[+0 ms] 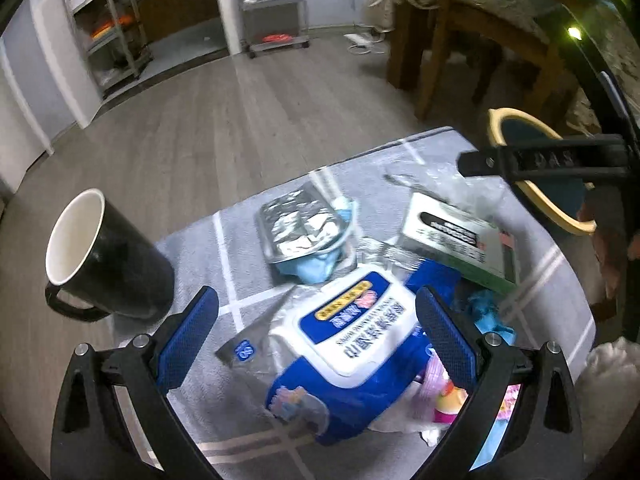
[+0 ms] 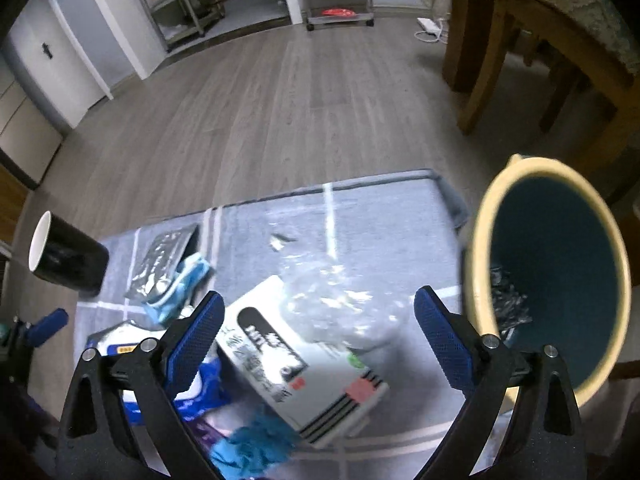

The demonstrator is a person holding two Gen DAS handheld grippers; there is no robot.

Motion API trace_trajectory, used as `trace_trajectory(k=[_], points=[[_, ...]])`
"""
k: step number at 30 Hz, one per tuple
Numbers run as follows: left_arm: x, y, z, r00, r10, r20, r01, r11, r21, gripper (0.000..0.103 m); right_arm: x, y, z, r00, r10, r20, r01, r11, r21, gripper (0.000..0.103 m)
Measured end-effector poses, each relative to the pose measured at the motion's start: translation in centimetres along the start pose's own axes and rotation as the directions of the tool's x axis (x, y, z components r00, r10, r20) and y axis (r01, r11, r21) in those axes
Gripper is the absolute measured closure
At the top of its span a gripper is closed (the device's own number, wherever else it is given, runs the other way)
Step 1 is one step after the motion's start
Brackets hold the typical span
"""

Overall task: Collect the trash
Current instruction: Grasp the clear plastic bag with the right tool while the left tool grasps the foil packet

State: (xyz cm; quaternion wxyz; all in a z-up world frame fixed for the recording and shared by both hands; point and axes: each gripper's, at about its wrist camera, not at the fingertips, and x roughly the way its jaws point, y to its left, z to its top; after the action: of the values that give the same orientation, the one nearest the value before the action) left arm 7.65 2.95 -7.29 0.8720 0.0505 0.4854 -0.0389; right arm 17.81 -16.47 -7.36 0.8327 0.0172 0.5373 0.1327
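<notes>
Trash lies on a grey cloth-covered table (image 1: 192, 248). My left gripper (image 1: 316, 328) stands open above a blue and white wet-wipe pack (image 1: 352, 336). Beyond the pack lie a silver foil pouch (image 1: 296, 228) on a light blue face mask (image 1: 320, 268), and a white and green box (image 1: 456, 236). My right gripper (image 2: 318, 332) hangs open over that box (image 2: 304, 360) and a crumpled clear plastic wrapper (image 2: 332, 300). A yellow-rimmed bin (image 2: 556, 272) with a dark teal inside stands at the table's right edge, holding some crumpled foil (image 2: 508, 304). Blue crumpled material (image 2: 256, 440) lies near the box.
A black mug (image 1: 108, 256) with a white inside stands at the table's left edge. Wooden chairs (image 2: 520, 60) and a cloth-draped table are at the far right. Metal shelf racks (image 1: 276, 4) stand along the far wall across bare wooden floor. Pink packaging (image 1: 444, 396) lies under the left gripper.
</notes>
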Motion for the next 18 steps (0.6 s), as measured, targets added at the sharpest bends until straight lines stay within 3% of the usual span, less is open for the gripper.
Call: trace_trajectory(k=[5, 9, 11, 18], points=[[0.7, 2.1, 0.8, 1.0, 0.016, -0.01, -0.017, 0.996, -0.09, 0.006, 1.8, -0.5, 0.2, 1.0, 0.004, -0.02, -0.003, 0.999, 0.034, 0.017], [1.6, 1.9, 2.8, 0.999, 0.054, 0.004, -0.054, 0.998, -0.024, 0.006, 3.0, -1.3, 0.4, 1.0, 0.011, -0.022, -0.009, 0.997, 0.082, 0.027], [2.2, 2.0, 3.7, 0.999, 0.044, -0.005, -0.044, 0.998, -0.039, 0.006, 3.6, -1.6, 0.4, 0.999, 0.024, -0.03, -0.021, 0.995, 0.098, 0.031], [7.1, 1.4, 6.4, 0.992, 0.034, -0.118, -0.041, 0.998, -0.055, 0.006, 4.8, -2.3, -0.1, 0.997, 0.038, -0.064, -0.03, 0.992, 0.121, 0.052]])
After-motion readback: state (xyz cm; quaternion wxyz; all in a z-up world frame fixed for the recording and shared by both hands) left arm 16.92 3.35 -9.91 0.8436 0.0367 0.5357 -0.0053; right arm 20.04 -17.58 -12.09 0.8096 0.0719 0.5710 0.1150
